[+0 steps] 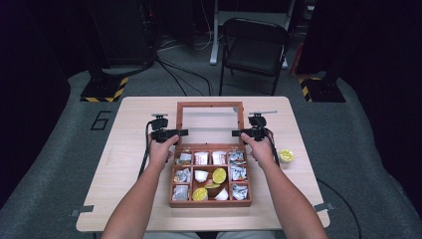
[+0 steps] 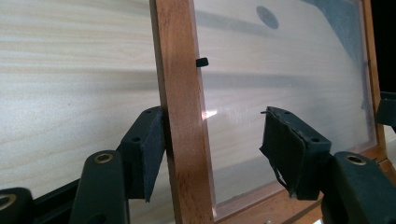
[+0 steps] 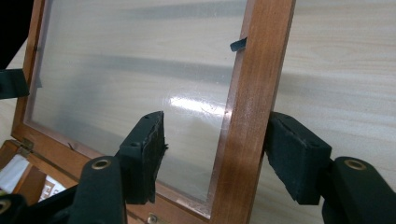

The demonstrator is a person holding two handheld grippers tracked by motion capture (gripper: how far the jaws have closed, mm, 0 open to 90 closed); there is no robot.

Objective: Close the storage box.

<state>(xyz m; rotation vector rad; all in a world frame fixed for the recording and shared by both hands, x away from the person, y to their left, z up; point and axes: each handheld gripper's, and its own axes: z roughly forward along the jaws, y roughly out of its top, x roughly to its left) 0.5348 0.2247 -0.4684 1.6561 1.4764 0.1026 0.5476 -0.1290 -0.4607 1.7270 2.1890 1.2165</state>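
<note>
Both spread-jawed, left gripper (image 2: 212,154) and right gripper (image 3: 217,154) straddle the glass-paned wooden lid (image 1: 210,105) side rails above pale woodgrain table (image 1: 134,114)

High view: fixed cam above person's side, looks fwd + down over whole desk (image 1: 129,149), chair (image 1: 254,47) and floor beyond; far off. Left tongs (image 2: 212,154) view: cam rides on tongs, v. close, looks along own jaws at left rail of glazed lid (image 2: 180,116), desk grain behind glass. Right tongs (image 3: 217,156) view: same setup, v. close, at lid's right rail. Shared: all three views take in lid; each tongs view catches other tongs at far edge of pane.
</note>
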